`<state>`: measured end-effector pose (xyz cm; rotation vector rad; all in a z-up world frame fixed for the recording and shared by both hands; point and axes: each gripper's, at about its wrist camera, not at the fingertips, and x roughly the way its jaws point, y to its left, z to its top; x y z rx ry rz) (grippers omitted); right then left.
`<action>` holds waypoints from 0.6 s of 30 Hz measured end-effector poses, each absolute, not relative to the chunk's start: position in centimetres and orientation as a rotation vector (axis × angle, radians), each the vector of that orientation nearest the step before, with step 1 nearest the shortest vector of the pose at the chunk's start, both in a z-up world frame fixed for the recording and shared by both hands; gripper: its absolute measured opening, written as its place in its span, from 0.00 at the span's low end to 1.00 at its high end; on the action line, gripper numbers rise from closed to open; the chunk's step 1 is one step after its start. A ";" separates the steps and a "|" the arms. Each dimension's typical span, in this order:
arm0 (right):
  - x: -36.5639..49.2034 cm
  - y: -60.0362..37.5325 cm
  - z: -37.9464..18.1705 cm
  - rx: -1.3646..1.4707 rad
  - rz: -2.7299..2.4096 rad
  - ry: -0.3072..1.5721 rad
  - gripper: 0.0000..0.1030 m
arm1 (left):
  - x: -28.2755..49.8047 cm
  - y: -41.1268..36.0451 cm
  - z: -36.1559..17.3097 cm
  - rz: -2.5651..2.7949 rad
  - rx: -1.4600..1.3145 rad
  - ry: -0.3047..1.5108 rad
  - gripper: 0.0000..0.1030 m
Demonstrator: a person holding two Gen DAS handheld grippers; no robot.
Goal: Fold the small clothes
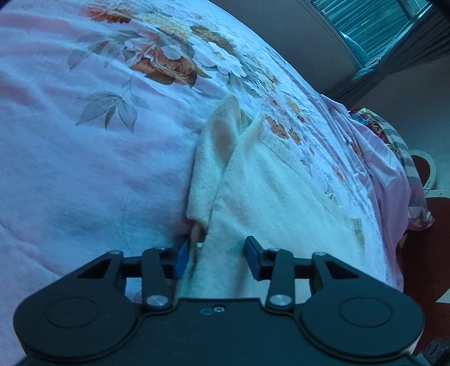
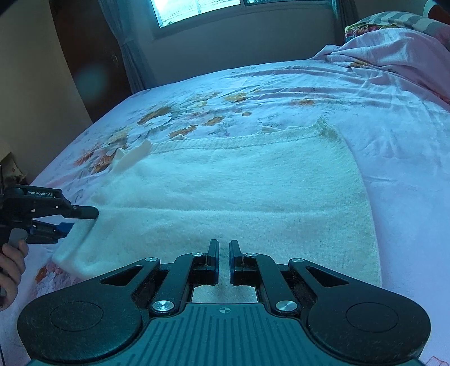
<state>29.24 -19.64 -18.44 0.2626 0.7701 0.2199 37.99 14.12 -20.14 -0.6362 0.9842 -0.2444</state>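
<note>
White fuzzy knit garment lies flat on floral bedspread; left gripper, half-open, straddles its side fold for lifting; right gripper, closed, pins its near hem.

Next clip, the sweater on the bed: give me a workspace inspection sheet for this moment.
Surface: bed with pink floral sheet, wrinkled.
Job's things: white sweater spread flat; its left side lifted into a fold.
Clutter: bunched bedding at the far right.
Grippers: left gripper straddles the sweater's left edge, pads not seen pressing; right gripper is shut on the near hem.
Cables: nothing seen.
Surroundings: window, curtain, a hand on the left gripper's handle.
</note>
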 end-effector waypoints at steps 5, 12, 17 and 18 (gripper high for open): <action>29.8 -19.7 -18.8 0.269 0.221 0.767 0.04 | 39.5 14.5 -21.9 -0.326 -0.763 0.988 0.37; 31.1 -19.6 -19.3 0.279 0.220 0.761 0.04 | 41.2 13.1 -23.1 -0.360 -0.790 0.971 0.20; 32.6 -18.3 -19.0 0.279 0.241 0.750 0.04 | 41.1 12.5 -22.5 -0.302 -0.789 0.959 0.14; 32.9 -17.8 -18.8 0.273 0.248 0.745 0.04 | 41.0 12.1 -21.9 -0.292 -0.762 0.953 0.14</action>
